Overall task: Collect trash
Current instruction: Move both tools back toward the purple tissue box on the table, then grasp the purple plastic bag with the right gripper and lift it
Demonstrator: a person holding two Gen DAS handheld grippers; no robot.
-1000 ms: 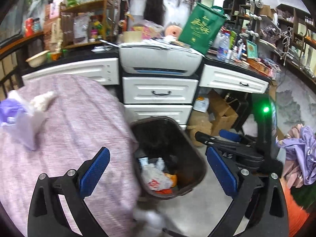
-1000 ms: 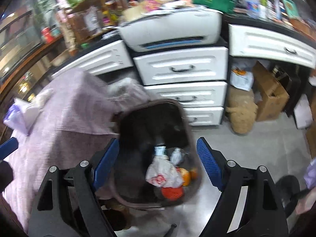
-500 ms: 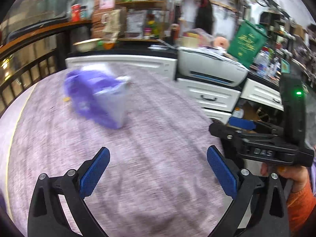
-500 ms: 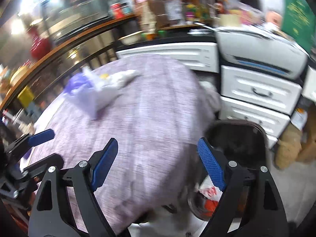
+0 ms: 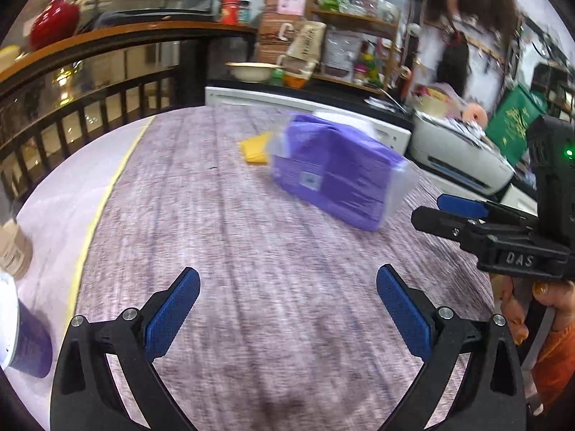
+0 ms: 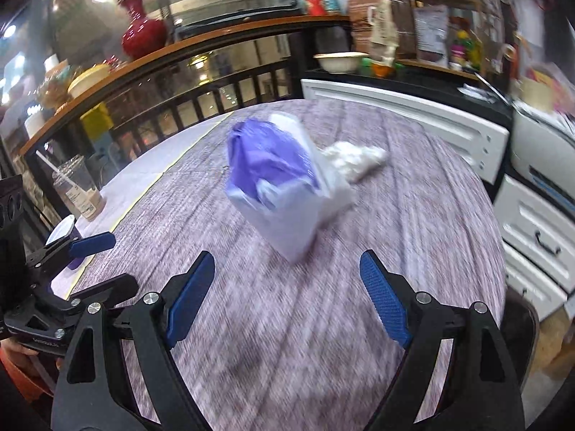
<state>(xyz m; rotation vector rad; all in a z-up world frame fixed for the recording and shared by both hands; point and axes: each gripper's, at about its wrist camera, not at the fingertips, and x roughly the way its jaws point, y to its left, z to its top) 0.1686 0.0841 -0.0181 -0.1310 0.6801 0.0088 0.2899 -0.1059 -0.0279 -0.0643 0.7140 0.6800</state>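
Right wrist view: right gripper (image 6: 287,296) spread, empty, aimed at pack (image 6: 284,183) mid-table (image 6: 413,222) | wad (image 6: 354,160) just behind (likely trash) | left gripper (image 5: 287,314) spread too, empty, ready | wrapper (image 5: 256,148) beside pack

A purple tissue pack (image 6: 276,179) lay tilted ahead of the right claw (image 6: 287,298); white crumpled tissue (image 6: 354,160) sat just behind it.

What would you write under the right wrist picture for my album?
Open right gripper hovers over the table, facing a purple tissue pack and crumpled white tissue.
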